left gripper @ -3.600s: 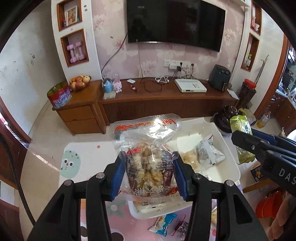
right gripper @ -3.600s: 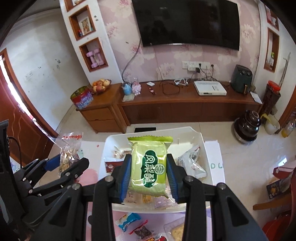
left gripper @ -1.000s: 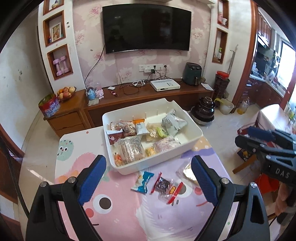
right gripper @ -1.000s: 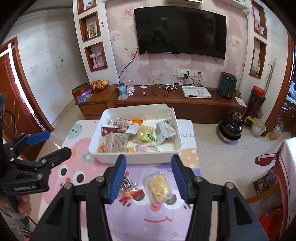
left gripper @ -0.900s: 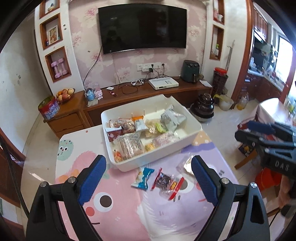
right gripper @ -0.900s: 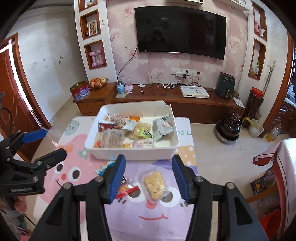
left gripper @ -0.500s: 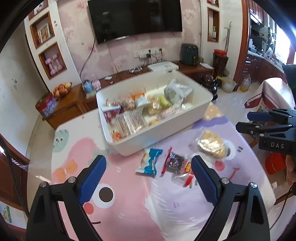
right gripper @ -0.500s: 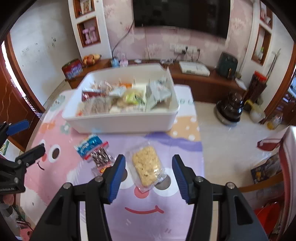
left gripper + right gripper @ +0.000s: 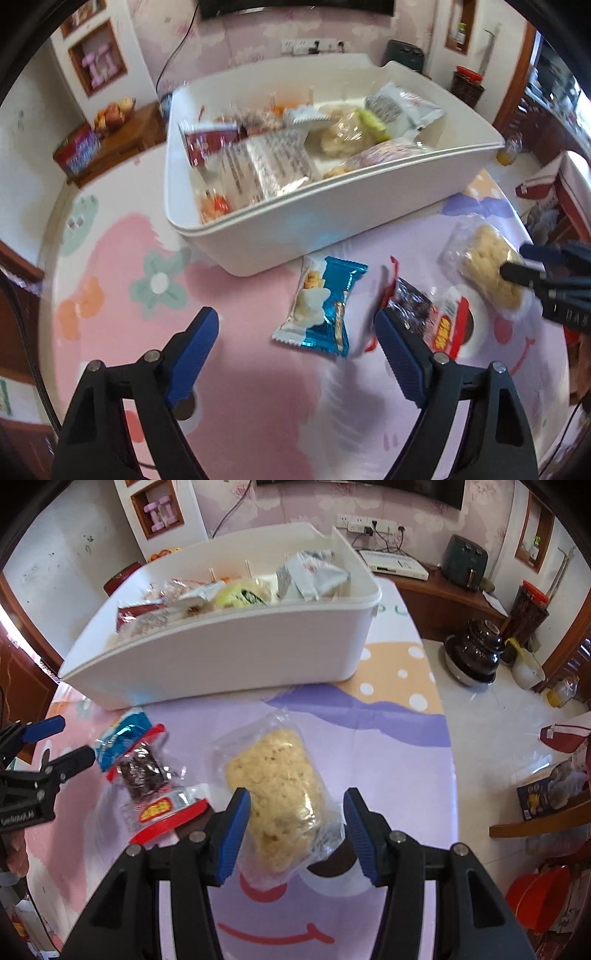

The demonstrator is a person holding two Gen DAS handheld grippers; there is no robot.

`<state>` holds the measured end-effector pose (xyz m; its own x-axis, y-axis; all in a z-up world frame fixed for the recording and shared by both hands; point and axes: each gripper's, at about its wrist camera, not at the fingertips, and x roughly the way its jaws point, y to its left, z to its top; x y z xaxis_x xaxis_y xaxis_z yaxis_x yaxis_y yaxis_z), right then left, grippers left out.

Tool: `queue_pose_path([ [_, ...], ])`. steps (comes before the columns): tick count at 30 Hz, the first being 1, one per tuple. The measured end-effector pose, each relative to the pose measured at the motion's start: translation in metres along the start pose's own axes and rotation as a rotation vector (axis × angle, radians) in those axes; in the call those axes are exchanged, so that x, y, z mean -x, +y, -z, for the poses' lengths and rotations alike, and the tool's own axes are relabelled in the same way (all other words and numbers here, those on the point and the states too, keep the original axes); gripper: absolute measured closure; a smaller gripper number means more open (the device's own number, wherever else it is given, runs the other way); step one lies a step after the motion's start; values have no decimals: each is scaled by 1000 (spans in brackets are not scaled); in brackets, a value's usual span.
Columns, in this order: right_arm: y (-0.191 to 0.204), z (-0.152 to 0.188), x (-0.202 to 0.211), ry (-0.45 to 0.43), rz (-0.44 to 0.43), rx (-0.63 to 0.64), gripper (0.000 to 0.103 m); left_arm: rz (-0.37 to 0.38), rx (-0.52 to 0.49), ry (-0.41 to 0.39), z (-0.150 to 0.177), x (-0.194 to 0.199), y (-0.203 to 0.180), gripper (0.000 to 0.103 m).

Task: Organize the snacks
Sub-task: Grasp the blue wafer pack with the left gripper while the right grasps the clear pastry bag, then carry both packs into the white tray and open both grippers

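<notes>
My left gripper (image 9: 297, 334) points steeply down at the mat (image 9: 258, 398), its jaws spread wide and just now closing a little. The blue packet (image 9: 320, 306) lies flat on the mat between the blue pads, nearer the right one, and neither pad touches it. Just right of that packet lies the dark snack (image 9: 410, 301) in its clear wrapper with red ends; the tip of my right pad overlaps its lower edge in the view, and I cannot tell whether they touch.

My right gripper (image 9: 297, 825) is also angled down, jaws released and partly apart. The puffed cake (image 9: 279, 786), pale yellow in a clear bag, lies on the mat with its near end between the pads. There is a gap on each side of the cake itself; the loose film of the bag reaches close to the right pad, and I cannot tell whether it brushes it. Nothing is gripped. In the left view the same cake sits at the right edge with the black tips of my right gripper over it.

The bin (image 9: 229, 661), white and already loaded with packets, stands on the mat just behind all three loose snacks. The blue packet's top corner lies close to its front wall.
</notes>
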<state>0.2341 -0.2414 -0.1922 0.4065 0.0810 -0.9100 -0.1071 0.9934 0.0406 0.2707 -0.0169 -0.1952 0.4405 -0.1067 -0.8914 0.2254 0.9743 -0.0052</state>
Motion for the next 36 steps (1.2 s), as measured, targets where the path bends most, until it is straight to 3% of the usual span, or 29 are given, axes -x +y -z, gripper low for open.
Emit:
queue_pose_path([
  [4, 0, 0, -4, -23, -11, -1, 40, 26, 48, 24, -3, -22, 5, 18],
  [14, 15, 2, -14, -2, -7, 58, 37, 33, 89, 51, -5, -50, 7, 30],
  [17, 15, 5, -18, 16, -11, 52, 37, 22, 82, 42, -4, -49, 6, 34],
  [20, 15, 8, -21, 28, -13, 47, 37, -1, 59, 29, -2, -48, 1, 43],
  [22, 15, 10, -22, 27, -17, 41, 37, 2, 54, 19, 0, -44, -1, 59],
  [24, 17, 13, -21, 21, -12, 46, 37, 0, 56, 18, 1, -41, -3, 67],
  [30, 16, 20, -17, -4, -11, 38, 46, -22, 83, 3, 12, -34, -8, 74],
  [36, 16, 27, -10, 17, -46, 5, 48, -22, 135, 13, 30, -16, -6, 74],
])
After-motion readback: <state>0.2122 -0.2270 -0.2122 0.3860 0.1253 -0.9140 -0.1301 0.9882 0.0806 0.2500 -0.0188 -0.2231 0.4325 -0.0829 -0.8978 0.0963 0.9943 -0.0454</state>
